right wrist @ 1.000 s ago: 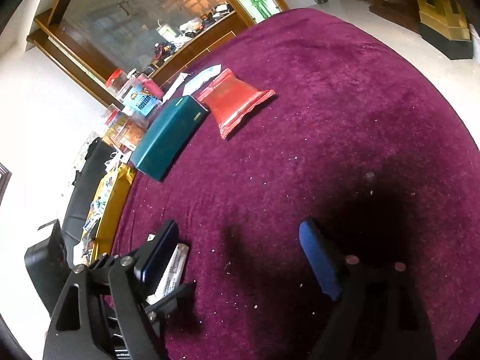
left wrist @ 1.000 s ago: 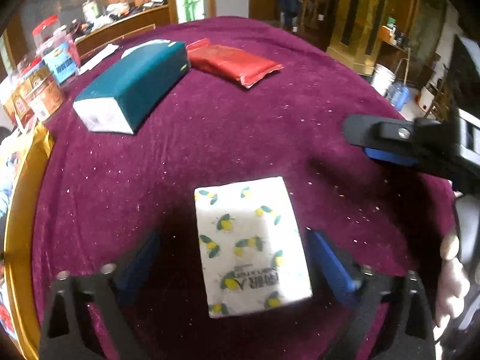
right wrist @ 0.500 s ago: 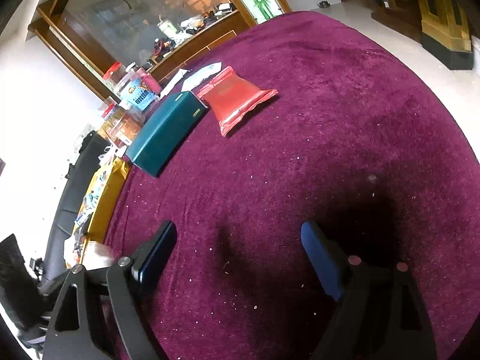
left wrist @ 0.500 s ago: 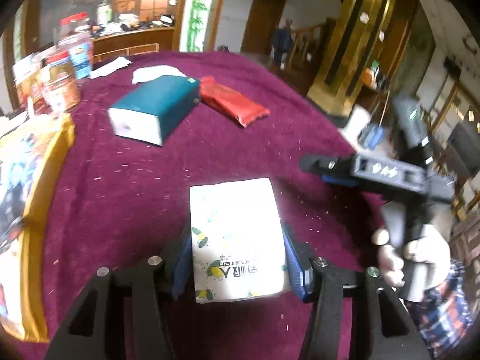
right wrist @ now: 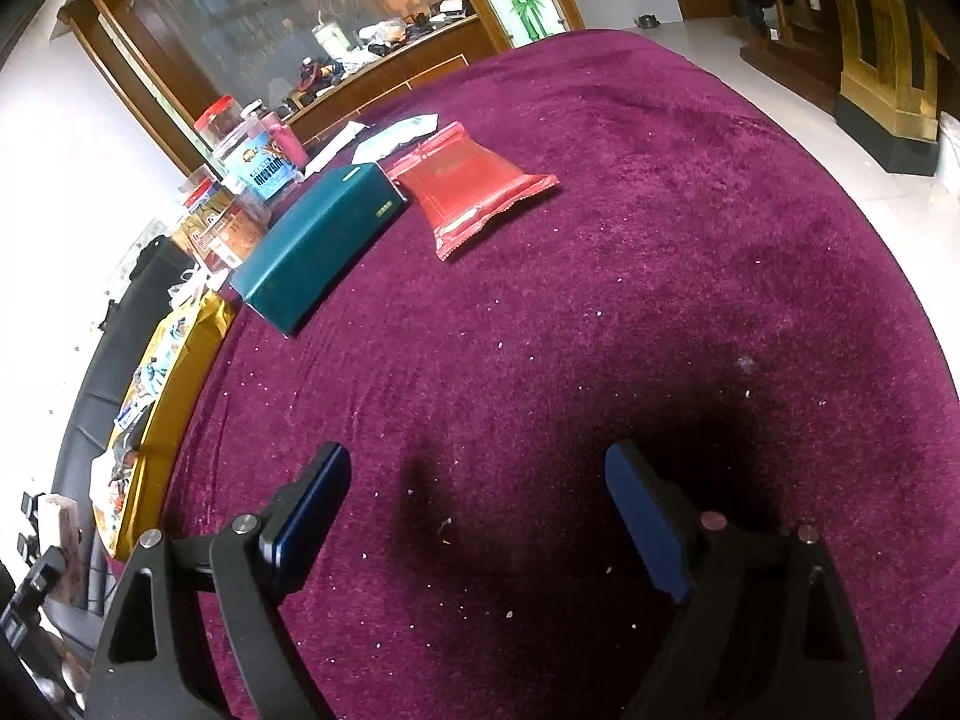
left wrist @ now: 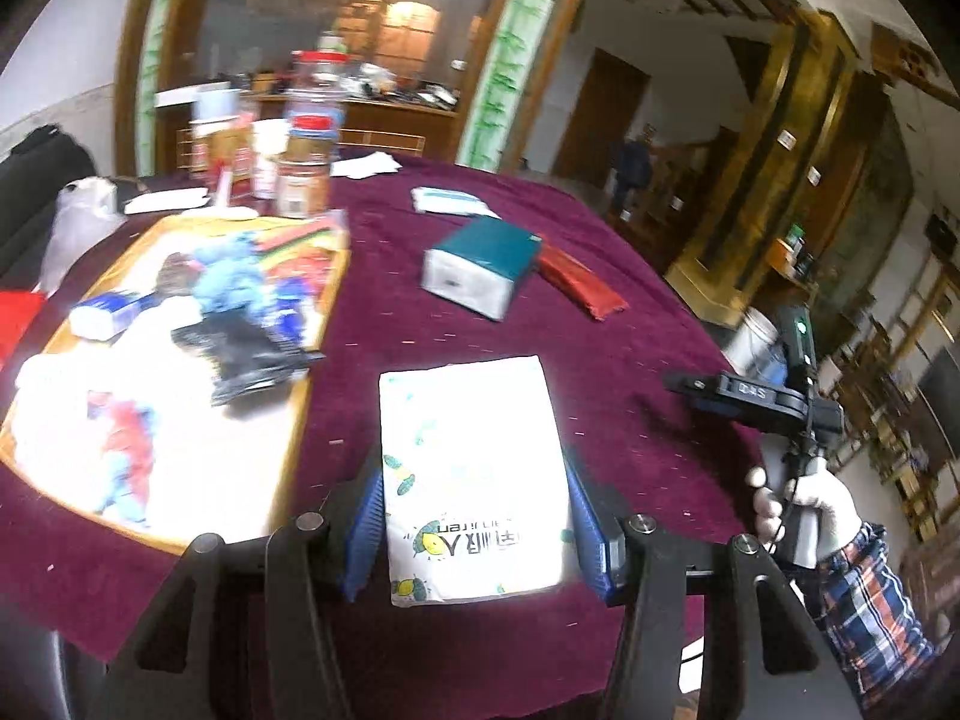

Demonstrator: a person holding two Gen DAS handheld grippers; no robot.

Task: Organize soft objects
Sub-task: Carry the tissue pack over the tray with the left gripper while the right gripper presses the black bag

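- The left gripper (left wrist: 474, 516) clamps a white tissue pack (left wrist: 471, 468) printed with lemons, its pads pressing both sides, lifted above the maroon cloth (left wrist: 600, 324).
- The right gripper (right wrist: 474, 510) hangs wide and empty.
- The yellow tray (left wrist: 312, 330) already holds several soft items.
- Farther off, the teal box (left wrist: 480, 267) and red pouch (left wrist: 576, 282) seem left to sort.

A white tissue pack (left wrist: 474, 480) is being clamped by the left claw (left wrist: 477, 525) above the maroon worktop (left wrist: 600, 324), beside a cluttered tray (left wrist: 327, 300)
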